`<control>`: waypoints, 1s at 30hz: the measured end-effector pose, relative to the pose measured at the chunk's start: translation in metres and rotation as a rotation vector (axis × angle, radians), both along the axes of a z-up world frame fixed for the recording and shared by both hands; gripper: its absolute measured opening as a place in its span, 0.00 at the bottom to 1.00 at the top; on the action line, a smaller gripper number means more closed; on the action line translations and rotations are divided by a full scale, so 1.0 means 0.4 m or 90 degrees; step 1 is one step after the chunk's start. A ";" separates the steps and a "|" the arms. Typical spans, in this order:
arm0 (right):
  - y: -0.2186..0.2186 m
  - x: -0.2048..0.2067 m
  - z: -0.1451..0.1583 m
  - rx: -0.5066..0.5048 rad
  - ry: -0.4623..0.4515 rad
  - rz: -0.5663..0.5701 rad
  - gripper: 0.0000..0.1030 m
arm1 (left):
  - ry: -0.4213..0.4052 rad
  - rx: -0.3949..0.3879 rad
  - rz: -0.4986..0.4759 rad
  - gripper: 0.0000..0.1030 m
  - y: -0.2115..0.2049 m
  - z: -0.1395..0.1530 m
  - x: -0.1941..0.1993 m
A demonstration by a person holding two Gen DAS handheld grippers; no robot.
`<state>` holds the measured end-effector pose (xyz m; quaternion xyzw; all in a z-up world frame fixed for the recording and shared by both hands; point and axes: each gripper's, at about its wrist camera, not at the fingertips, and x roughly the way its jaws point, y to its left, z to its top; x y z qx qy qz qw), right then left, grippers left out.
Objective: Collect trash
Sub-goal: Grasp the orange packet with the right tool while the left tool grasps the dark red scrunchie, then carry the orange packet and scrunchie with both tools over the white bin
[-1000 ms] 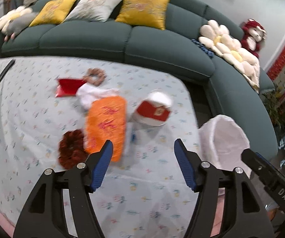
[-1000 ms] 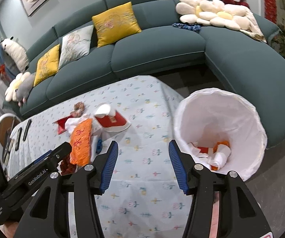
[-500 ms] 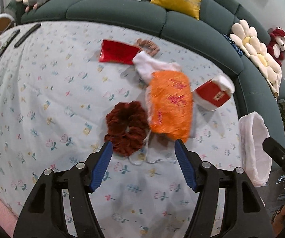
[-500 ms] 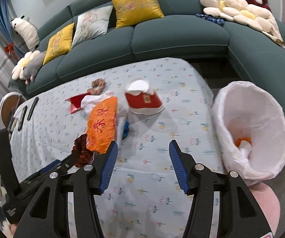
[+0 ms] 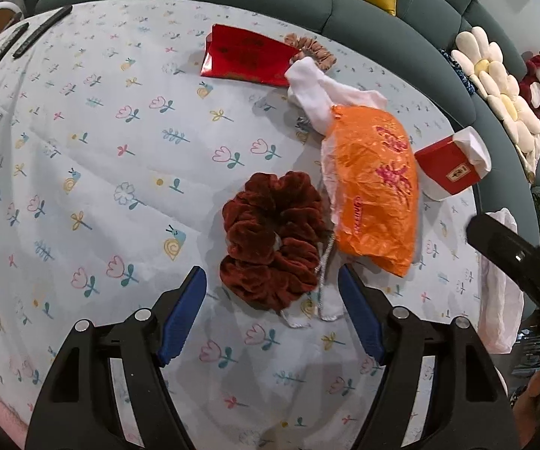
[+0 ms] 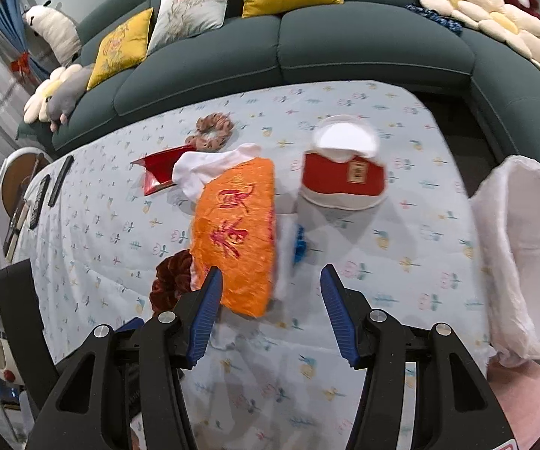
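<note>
Floral tablecloth [image 5: 93, 157] by the green sofa [image 6: 345, 37] | you are spreading the left gripper [image 5: 271, 309], nothing between its tips; right gripper [image 6: 270, 311] is hanging parted, empty | orange bag [image 5: 375, 183] is lying touching the dark red scrunchie [image 5: 273, 242], well apart from the white bin [image 6: 521, 247] | risk: you are likely pinching scrunchie or cloth along with it.

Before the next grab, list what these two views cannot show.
- Bin liner contents: right wrist view, its own rim hides them.
- Blue item: right wrist view, tucked beside the orange bag, too blurred to name.
- White cloth: left wrist view, the orange bag covers its lower end.
</note>
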<state>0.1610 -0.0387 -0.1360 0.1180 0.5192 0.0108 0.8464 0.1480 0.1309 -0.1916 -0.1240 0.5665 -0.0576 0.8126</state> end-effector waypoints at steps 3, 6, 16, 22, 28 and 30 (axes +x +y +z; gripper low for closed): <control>0.033 0.034 -0.025 -0.009 0.013 0.010 0.52 | 0.006 -0.007 0.003 0.66 0.011 -0.012 0.012; 0.052 0.058 -0.053 -0.014 0.028 0.015 0.52 | 0.012 -0.015 0.002 0.60 0.018 -0.024 0.022; 0.071 0.085 -0.139 -0.003 0.083 0.024 0.40 | 0.017 -0.043 -0.011 0.33 0.023 -0.037 0.035; 0.071 0.063 -0.136 0.012 0.080 0.041 0.17 | 0.005 -0.039 -0.013 0.18 0.020 -0.023 0.031; 0.042 0.035 -0.073 0.032 0.044 0.029 0.15 | -0.015 -0.038 -0.012 0.14 0.012 0.017 0.022; 0.029 0.026 -0.047 0.040 0.028 0.026 0.15 | -0.023 -0.036 -0.018 0.14 0.006 0.032 0.015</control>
